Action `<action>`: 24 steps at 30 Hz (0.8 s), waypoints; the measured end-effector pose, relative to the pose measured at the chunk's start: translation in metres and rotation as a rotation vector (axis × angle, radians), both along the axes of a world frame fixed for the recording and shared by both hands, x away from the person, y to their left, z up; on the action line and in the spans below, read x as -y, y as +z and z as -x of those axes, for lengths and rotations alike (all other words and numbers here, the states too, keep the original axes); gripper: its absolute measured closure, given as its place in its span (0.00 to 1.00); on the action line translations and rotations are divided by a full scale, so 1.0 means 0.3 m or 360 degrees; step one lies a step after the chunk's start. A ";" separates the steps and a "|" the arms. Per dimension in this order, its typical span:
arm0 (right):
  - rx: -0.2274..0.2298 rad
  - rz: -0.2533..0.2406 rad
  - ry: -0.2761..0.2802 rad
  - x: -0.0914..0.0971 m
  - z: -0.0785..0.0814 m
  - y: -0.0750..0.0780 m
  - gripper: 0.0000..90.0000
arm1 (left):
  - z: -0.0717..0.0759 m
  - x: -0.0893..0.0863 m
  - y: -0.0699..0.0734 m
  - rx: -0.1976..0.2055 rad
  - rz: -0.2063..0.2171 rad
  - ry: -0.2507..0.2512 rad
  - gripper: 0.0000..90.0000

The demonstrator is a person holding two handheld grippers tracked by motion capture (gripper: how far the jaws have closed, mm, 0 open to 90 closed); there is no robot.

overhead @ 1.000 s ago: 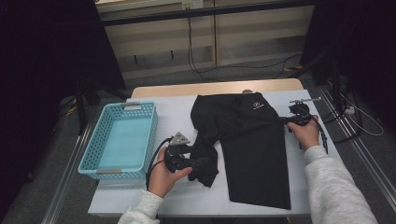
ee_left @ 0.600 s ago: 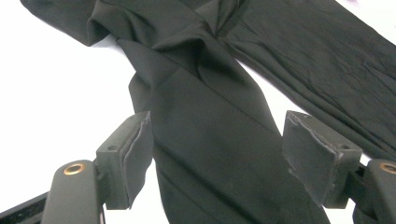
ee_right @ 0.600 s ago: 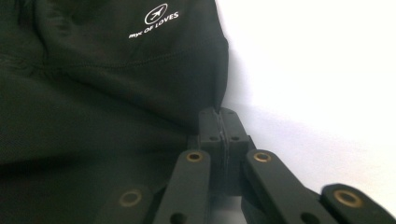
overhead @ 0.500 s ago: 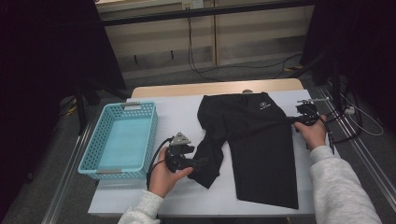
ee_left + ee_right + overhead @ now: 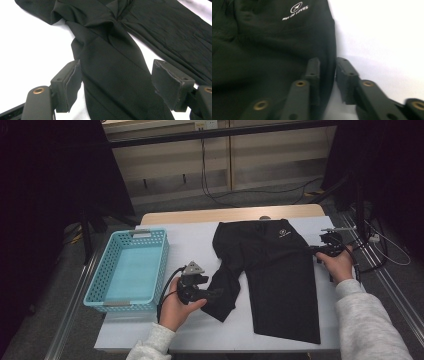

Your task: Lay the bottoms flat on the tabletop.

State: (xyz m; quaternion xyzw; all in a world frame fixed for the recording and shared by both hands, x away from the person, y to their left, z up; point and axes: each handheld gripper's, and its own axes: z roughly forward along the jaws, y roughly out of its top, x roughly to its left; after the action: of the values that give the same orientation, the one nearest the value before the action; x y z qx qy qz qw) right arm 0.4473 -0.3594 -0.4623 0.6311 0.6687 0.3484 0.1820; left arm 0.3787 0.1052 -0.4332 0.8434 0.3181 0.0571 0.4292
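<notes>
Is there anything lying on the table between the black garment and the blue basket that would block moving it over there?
Nothing visible does. The white table is bare between the black garment and the blue basket. The left gripper sits at the garment's near left corner, beside the basket, not across that path.

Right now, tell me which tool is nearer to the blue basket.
Left. The left tool sits just right of the blue basket, over a leg of the black shorts. The right tool is at the shorts' far edge, across the table.
</notes>
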 end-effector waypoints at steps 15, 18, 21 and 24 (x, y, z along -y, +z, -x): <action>0.0001 0.0057 0.0202 -0.069 0.309 0.007 0.73 | -0.003 -0.001 0.013 0.0025 0.0019 -0.0013 0.27; 0.0011 0.0073 0.0225 -0.083 0.363 0.006 0.72 | -0.005 -0.002 0.010 0.0015 0.0022 -0.0010 0.27; 0.0018 0.0057 0.0252 -0.097 0.415 0.003 0.73 | -0.007 -0.001 0.005 0.0004 0.0020 -0.0015 0.27; -0.0011 0.0028 0.0287 -0.111 0.459 0.008 0.75 | -0.006 0.001 0.010 0.0009 0.0020 -0.0018 0.27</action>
State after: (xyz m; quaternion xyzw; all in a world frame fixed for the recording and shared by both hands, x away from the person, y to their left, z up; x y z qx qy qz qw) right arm 0.3096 -0.3260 -0.4599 0.5679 0.7264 0.3555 0.1531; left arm 0.3804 0.1049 -0.4302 0.8423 0.3124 0.0551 0.4357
